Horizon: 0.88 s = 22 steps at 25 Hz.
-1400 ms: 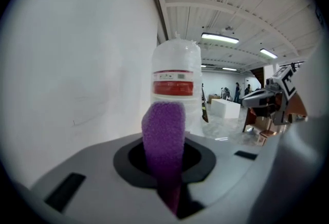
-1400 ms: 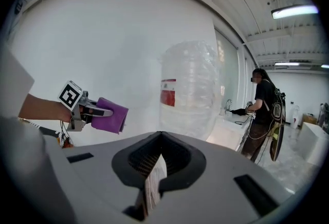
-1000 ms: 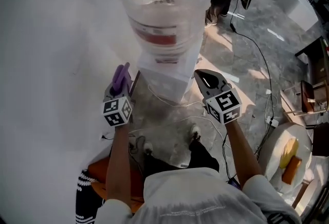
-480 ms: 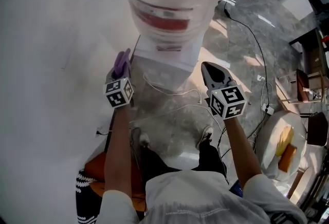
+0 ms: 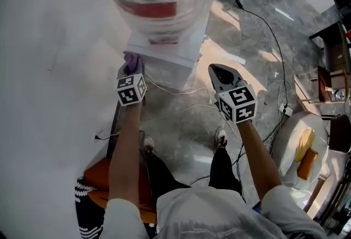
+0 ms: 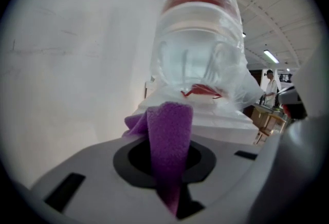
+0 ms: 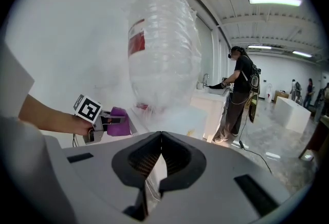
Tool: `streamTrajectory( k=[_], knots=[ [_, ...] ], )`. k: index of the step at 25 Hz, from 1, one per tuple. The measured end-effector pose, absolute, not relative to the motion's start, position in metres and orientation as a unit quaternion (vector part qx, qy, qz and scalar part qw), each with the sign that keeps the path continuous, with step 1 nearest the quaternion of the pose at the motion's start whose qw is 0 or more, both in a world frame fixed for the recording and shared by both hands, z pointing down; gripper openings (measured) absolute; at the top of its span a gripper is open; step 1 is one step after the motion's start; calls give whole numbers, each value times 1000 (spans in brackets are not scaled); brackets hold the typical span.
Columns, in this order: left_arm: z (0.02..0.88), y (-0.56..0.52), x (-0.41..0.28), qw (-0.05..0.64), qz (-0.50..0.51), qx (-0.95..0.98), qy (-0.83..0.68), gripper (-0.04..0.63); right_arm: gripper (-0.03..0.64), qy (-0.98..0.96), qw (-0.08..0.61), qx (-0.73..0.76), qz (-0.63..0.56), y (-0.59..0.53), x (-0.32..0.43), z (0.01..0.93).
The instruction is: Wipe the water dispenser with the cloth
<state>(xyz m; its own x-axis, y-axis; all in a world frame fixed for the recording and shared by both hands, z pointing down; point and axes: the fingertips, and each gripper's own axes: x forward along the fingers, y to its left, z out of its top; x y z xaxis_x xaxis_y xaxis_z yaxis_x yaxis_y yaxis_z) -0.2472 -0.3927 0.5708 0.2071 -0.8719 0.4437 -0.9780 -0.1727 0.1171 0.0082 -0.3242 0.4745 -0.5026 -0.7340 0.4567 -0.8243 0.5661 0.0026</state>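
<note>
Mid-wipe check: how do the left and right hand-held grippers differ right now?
Grip: the left hand-held gripper is shut on the purple cloth; the right hand-held gripper has its jaws together on nothing.
Position: the left one is at the top corner of the water dispenser nearest the wall; the right one hangs apart from it, over the floor.
Shared: both point toward the dispenser.

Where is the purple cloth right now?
Head view, left side: the purple cloth is clamped in the left gripper, at the near left corner of the water dispenser.
</note>
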Motion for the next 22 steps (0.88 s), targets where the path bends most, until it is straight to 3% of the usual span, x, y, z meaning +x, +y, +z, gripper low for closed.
streamTrajectory(
  k=[22],
  knots=[
    [573, -333, -68, 181, 182, 837, -483, 52, 14, -833, 216, 491, 133, -264, 84, 475]
  ],
)
